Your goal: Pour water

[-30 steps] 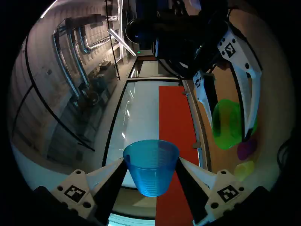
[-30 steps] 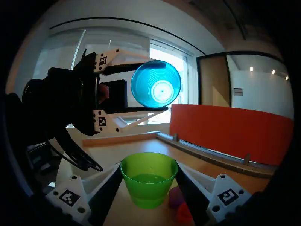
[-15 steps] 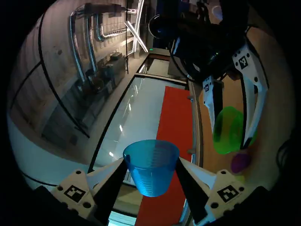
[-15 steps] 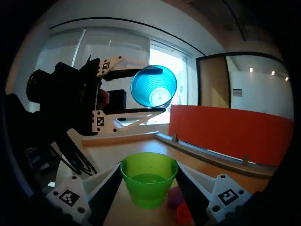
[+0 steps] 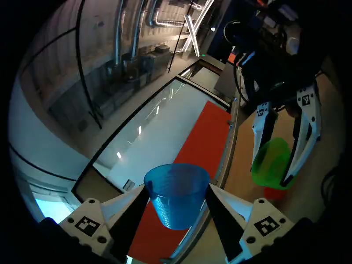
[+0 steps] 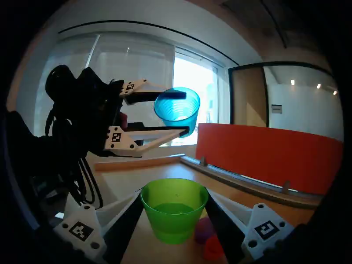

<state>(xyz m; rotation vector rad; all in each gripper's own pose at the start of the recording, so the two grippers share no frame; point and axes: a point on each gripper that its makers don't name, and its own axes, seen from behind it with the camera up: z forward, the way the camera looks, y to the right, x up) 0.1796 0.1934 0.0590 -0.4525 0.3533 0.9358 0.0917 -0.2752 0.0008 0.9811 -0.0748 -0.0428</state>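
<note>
Two cups, left tongs (image 5: pixel 176 192) clamped on blue cup (image 5: pixel 177 200), right tongs (image 6: pixel 174 198) clamped on green cup (image 6: pixel 174 215)

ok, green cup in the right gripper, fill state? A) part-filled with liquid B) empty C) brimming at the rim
A: in the right gripper view, the green cup clamped in the right gripper shows a liquid surface well below its rim.

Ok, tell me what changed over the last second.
The left gripper has turned the blue cup from lying on its side, mouth facing the right gripper, back toward upright. Neither cup was let go. The right gripper kept its green cup, liquid inside, where it was.
</note>
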